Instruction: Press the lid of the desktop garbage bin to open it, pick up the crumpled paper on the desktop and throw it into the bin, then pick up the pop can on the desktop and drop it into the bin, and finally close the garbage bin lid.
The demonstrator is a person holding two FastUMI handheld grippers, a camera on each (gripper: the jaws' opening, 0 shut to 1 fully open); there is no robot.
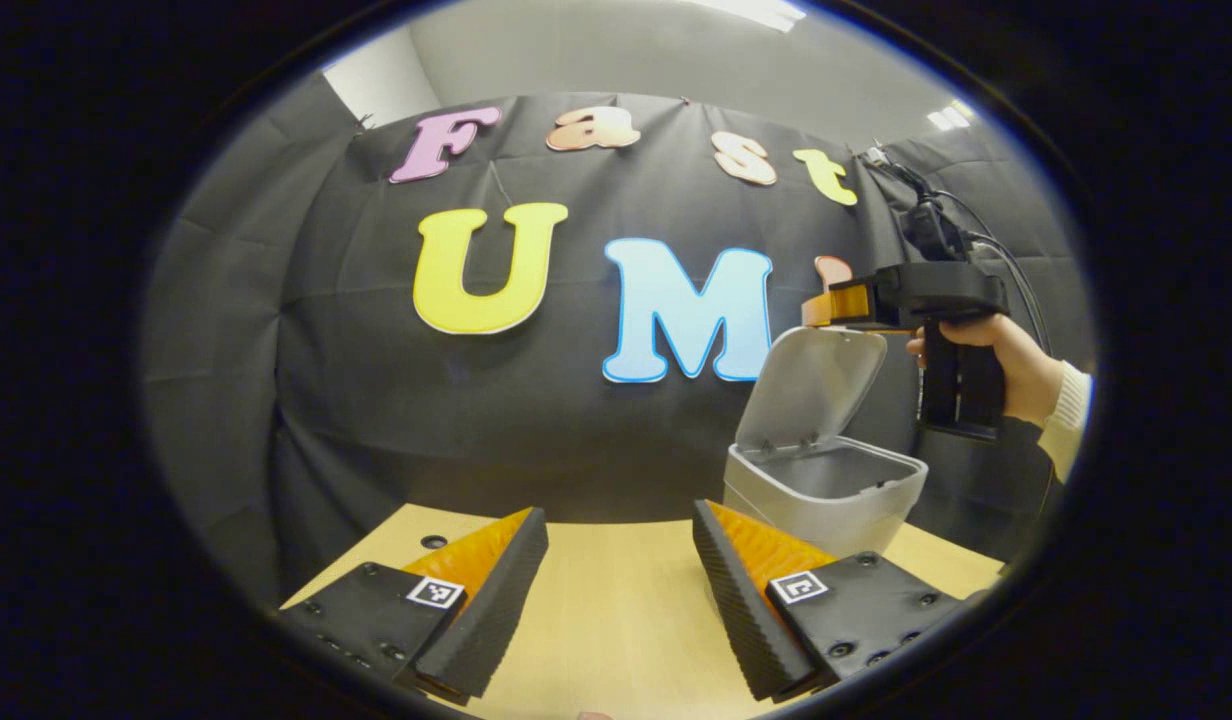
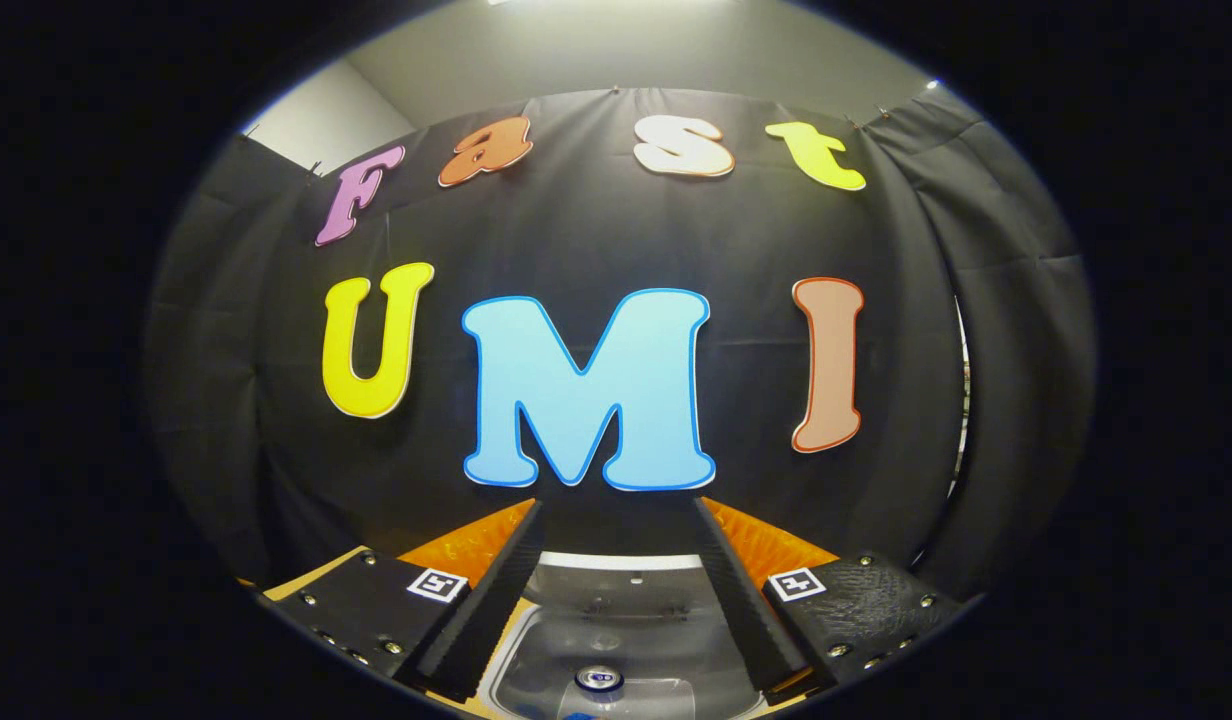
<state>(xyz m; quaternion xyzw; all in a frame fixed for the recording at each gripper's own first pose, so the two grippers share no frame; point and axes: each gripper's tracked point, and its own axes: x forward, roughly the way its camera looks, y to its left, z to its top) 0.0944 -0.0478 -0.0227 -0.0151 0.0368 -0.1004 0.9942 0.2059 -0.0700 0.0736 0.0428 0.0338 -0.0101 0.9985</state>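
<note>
The grey desktop bin (image 1: 826,490) stands on the wooden table at the right of the left gripper view, its lid (image 1: 811,385) tipped up and back. A hand holds my right gripper (image 1: 834,305) just above the raised lid. In the right gripper view I look down into the open bin (image 2: 536,650), and the round top of the pop can (image 2: 598,679) lies inside it. My right gripper (image 2: 617,505) is open above the bin with nothing between its fingers. My left gripper (image 1: 618,515) is open over the table, left of the bin, and holds nothing.
The light wooden table (image 1: 616,620) stretches under my left gripper, with a small dark hole (image 1: 433,541) near its far left edge. The black cloth wall hangs close behind the bin. A sleeve and cables (image 1: 1006,260) sit at the far right.
</note>
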